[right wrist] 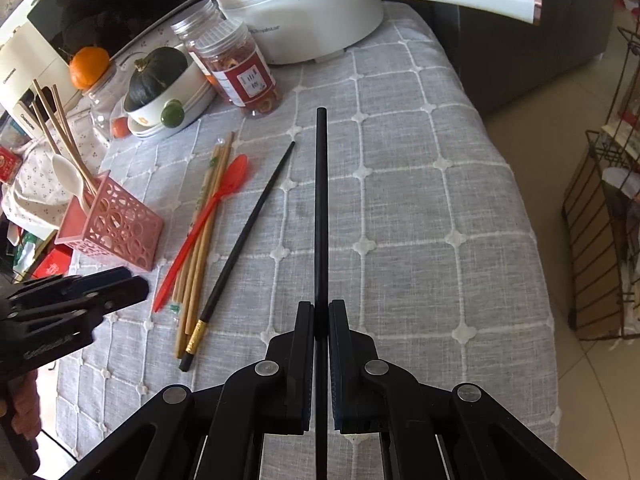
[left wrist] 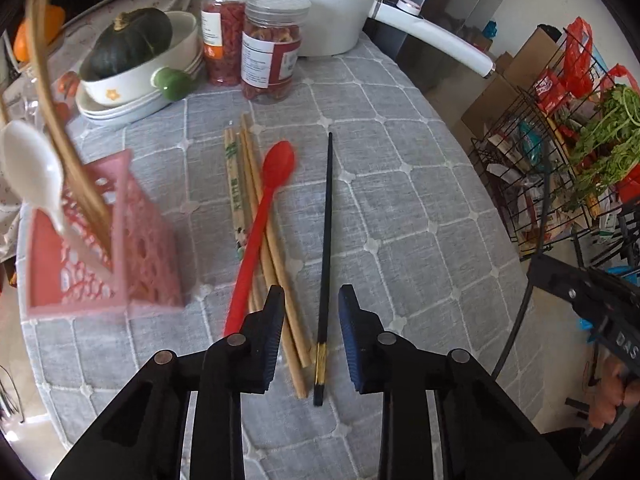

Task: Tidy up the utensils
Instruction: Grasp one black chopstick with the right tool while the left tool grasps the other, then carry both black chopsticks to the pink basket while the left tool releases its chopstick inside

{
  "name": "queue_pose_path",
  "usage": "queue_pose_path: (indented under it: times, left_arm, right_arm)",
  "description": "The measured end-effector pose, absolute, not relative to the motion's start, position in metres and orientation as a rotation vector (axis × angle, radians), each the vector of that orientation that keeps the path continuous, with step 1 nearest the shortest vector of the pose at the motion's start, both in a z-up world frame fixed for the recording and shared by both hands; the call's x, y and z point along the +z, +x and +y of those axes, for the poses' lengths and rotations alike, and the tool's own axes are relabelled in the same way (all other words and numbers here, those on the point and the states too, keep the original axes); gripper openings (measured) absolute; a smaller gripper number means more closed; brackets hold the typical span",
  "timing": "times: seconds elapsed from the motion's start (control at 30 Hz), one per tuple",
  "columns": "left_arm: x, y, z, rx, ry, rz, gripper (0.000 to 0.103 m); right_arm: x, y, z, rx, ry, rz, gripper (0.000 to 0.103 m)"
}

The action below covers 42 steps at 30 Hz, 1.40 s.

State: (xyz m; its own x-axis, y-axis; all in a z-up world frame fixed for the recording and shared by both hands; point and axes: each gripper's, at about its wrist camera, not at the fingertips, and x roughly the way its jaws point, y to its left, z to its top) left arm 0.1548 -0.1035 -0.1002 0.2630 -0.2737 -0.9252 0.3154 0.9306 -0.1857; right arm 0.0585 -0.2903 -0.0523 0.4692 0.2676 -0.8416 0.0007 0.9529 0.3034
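A grey quilted tablecloth (right wrist: 420, 208) covers the rounded table. The right gripper (right wrist: 321, 320) pinches a slim black chopstick (right wrist: 321, 200); its gold-banded mate (left wrist: 325, 240) lies between the left gripper (left wrist: 311, 300)'s spread, empty fingers, near a pink perforated holder (right wrist: 116, 224).

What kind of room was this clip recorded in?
Most likely a home kitchen or dining corner: a white electric pot and jars of dried food stand on a cloth-covered table, with a wire rack of groceries beside it.
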Motion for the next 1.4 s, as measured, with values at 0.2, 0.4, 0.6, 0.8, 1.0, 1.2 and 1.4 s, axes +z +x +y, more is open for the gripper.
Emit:
queue_pose_path:
  times: [0.2, 0.4, 0.6, 0.8, 1.0, 1.2, 1.4]
  left_arm:
    - [-0.127, 0.200, -0.142, -0.385, 0.110, 1.261, 0.019]
    - [-0.150, 0.229, -0.163, -0.354, 0.172, 1.311, 0.019]
    - [-0.154, 0.235, -0.169, -0.334, 0.211, 1.322, 0.016]
    - [-0.156, 0.236, -0.174, -0.293, 0.233, 1.305, 0.005]
    - [-0.125, 0.215, -0.157, -0.277, 0.209, 1.230, 0.005]
    - [-0.074, 0.176, -0.116, -0.275, 0.142, 1.125, 0.005]
    - [-0.025, 0.124, -0.070, -0.271, 0.098, 0.975, 0.005]
  right_arm:
    - [-0.057, 0.062, -0.296, 0.196, 0.314, 1.092, 0.005]
    - [-0.065, 0.067, -0.311, 0.184, 0.356, 1.108, 0.005]
    - [-0.069, 0.073, -0.317, 0.176, 0.377, 1.118, 0.005]
    - [-0.066, 0.074, -0.312, 0.187, 0.372, 1.116, 0.005]
    - [-0.055, 0.073, -0.304, 0.203, 0.374, 1.085, 0.005]
    - [-0.040, 0.069, -0.290, 0.236, 0.376, 1.053, 0.005]
    - [-0.023, 0.067, -0.269, 0.277, 0.349, 1.005, 0.005]
